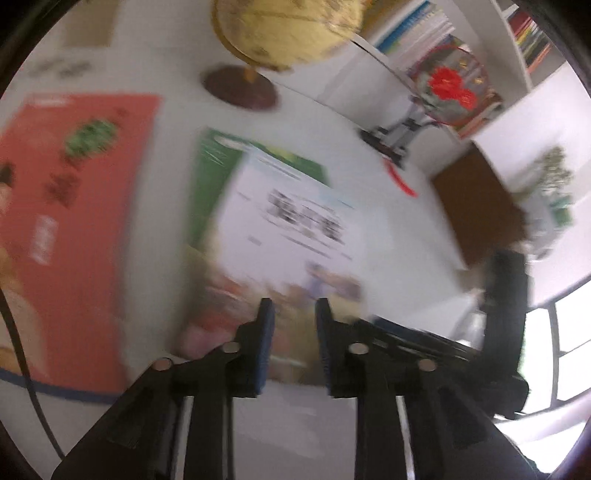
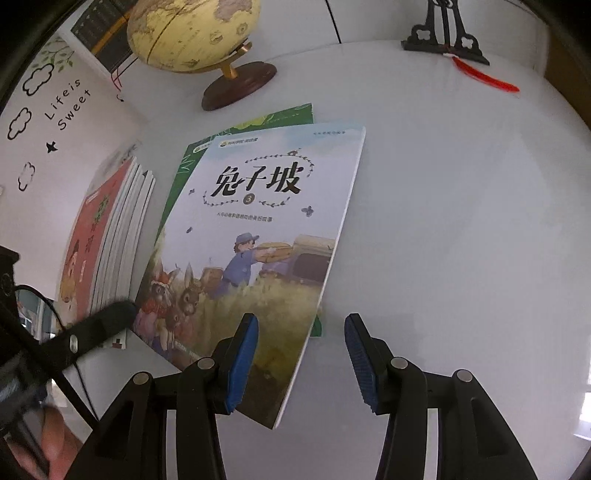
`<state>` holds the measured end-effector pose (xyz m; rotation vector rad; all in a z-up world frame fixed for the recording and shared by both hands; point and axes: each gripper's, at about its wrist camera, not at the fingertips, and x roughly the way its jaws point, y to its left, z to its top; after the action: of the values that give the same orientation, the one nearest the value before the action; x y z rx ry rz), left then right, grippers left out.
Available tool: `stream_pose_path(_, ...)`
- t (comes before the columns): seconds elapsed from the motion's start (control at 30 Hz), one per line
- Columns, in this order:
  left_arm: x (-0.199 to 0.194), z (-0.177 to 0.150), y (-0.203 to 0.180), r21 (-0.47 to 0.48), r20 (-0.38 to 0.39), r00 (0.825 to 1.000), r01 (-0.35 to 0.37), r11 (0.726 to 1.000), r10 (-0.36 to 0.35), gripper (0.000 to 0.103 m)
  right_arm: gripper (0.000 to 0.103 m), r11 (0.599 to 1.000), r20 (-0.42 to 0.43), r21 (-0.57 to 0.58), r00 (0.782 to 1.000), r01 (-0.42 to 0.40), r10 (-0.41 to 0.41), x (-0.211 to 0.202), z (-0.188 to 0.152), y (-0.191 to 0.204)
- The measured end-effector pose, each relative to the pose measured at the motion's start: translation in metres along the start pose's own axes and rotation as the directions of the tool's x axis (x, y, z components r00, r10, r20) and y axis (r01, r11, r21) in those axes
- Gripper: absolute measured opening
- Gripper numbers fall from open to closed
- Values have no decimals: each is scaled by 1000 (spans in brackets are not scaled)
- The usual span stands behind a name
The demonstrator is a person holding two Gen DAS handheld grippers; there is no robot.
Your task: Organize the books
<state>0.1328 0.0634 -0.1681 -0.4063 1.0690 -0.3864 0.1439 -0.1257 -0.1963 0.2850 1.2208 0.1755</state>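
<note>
Pale-blue picture book (image 2: pixel 266 229) atop green book (image 2: pixel 291 116)

White table (image 2: pixel 443 221) with globe (image 2: pixel 192 33), red-topped book stack (image 2: pixel 107 240), green book (image 2: pixel 295 116)

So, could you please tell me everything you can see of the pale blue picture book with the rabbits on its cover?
The pale blue picture book is a thin, glossy paperback with black Chinese title lettering, a circled 3, and a blue-uniformed figure with rabbits in a yellow field. It is closed, cover up, skewed over the green book on the white table. Its near right corner looks lifted. The right gripper straddles that edge; contact is unclear.
</note>
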Motion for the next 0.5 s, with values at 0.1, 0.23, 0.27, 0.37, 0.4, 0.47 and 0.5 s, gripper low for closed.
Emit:
stream_pose_path(0.1, 14, 9, 11, -17, -13, 997, -81, 997, 80, 27, 49, 999, -8, 30, 1000, -28, 29, 0, 1, -5)
stream_pose_path(0.23, 25, 11, 13, -4, -15, 987, -162, 987, 162, 27, 49, 998, -14, 32, 999, -52, 52, 0, -2, -3)
stream_pose_path(0.27, 30, 10, 7, 22, -15, 981, -192, 981, 192, 28, 49, 998, -17, 25, 999, -50, 50, -1, -3, -2)
stream_pose_path(0.37, 39, 6, -1, 83, -2, 965, -261, 962, 262, 30, 49, 999, -19, 4, 999, -36, 36, 0, -3, 3)
stream_pose_path(0.4, 39, 6, -3, 95, 12, 962, -274, 957, 274, 32, 49, 1000, -19, -2, 999, -31, 31, 1, -2, 5)
stream_pose_path(0.47, 43, 7, -7, 118, 31, 951, -311, 943, 309, 34, 49, 1000, -22, -13, 999, -25, 25, 1, -1, 6)
stream_pose_path(0.5, 45, 10, -9, 130, 38, 945, -326, 937, 324, 35, 49, 1000, -22, -15, 999, -24, 24, 2, -1, 6)
